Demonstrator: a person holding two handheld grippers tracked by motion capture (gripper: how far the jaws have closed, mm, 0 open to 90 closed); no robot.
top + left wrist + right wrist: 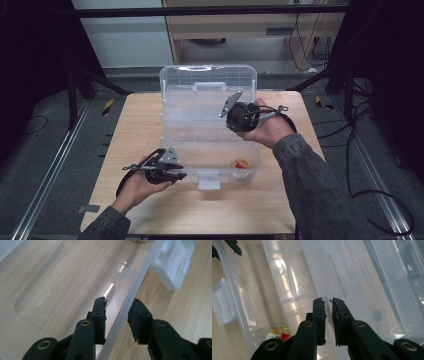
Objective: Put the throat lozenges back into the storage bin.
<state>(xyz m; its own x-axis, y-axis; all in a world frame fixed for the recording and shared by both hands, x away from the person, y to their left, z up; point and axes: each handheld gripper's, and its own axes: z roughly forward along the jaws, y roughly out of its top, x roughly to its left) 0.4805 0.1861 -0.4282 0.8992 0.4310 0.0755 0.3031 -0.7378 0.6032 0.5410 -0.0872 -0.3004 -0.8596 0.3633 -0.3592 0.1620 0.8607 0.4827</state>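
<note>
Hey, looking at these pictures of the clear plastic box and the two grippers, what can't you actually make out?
- Small round item in the box: too small in the high view; in the right gripper view the box wall and a finger cut it off, print unreadable.
- Left gripper: its fingers straddle the front wall; whether they press it is unclear.
- Right gripper: whether anything thin sits between its nearly closed fingers is unclear.
- Latch: cut off by the left gripper view's top edge.
</note>
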